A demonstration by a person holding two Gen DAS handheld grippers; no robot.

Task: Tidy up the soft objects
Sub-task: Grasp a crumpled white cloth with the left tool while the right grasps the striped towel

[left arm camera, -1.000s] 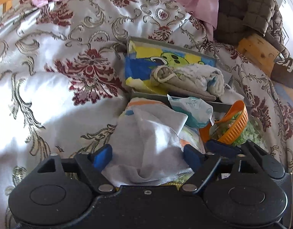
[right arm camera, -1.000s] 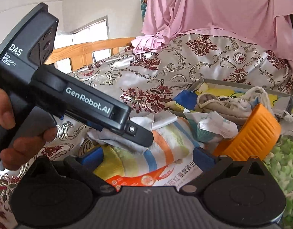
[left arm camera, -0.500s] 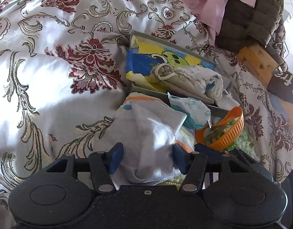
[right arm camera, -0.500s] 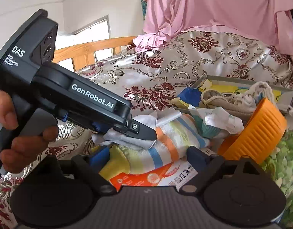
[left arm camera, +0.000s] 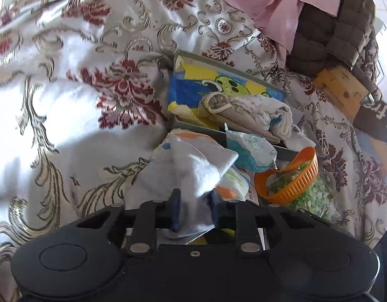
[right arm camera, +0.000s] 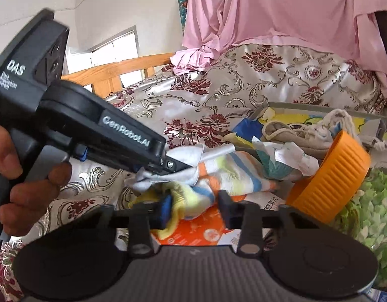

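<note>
A crumpled white cloth point(left arm camera: 193, 166) lies on a striped towel point(right arm camera: 233, 173) on the floral bedspread point(left arm camera: 80, 100). My left gripper point(left arm camera: 193, 209) is closing, and its blue pads pinch the near corner of the white cloth point(right arm camera: 185, 154). Seen from the right wrist, the left gripper point(right arm camera: 178, 166) reaches in from the left, held by a hand point(right arm camera: 24, 196). My right gripper point(right arm camera: 194, 205) is closing too, with the yellow end of the striped towel bunched between its pads. Behind them a grey box point(left arm camera: 218, 60) holds rolled beige and white cloths point(left arm camera: 233, 118).
A jar with an orange lid point(right arm camera: 339, 173) and green contents lies on its side at the right, touching the towel pile. A printed packet point(right arm camera: 208, 231) lies under the towel. A pink sheet point(right arm camera: 269, 12) hangs behind; a wooden bed frame point(right arm camera: 112, 73) is at the left.
Both grippers' jaws have come in from wide apart. The left now pinches the white cloth, the right squeezes the striped towel. Neither hand has shifted much.
</note>
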